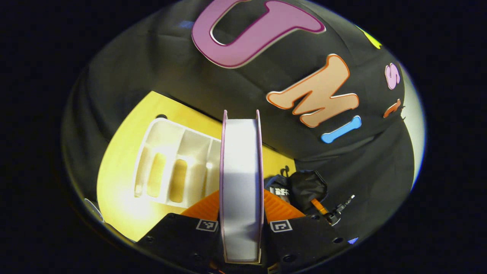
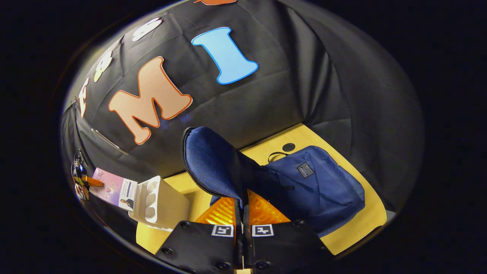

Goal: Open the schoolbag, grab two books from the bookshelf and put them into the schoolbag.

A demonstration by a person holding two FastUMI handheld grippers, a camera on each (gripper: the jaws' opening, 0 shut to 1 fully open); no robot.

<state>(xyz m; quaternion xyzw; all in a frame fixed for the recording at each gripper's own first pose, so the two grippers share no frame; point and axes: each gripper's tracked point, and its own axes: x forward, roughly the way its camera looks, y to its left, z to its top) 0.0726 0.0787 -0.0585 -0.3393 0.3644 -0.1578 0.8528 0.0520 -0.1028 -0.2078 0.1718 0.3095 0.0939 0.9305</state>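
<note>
My left gripper (image 1: pixel 242 201) is shut on a book (image 1: pixel 241 171), held edge-on with white pages between pinkish covers. Behind it the white bookshelf (image 1: pixel 171 163) lies on the yellow table (image 1: pixel 121 160); the slots I can see are bare. My right gripper (image 2: pixel 242 203) is shut on the blue schoolbag's zippered flap (image 2: pixel 213 163) and holds it raised. The schoolbag (image 2: pixel 315 186) lies on the table just beyond. In the right gripper view the left gripper (image 2: pixel 80 180) is at the far left with the book (image 2: pixel 114 188) beside the bookshelf (image 2: pixel 159 205).
The yellow table (image 2: pixel 357 224) ends close to the black booth wall on the far side and to the right. A round hole (image 2: pixel 288 147) sits in the tabletop behind the schoolbag. The bag's dark fabric (image 1: pixel 306 184) lies right of the book.
</note>
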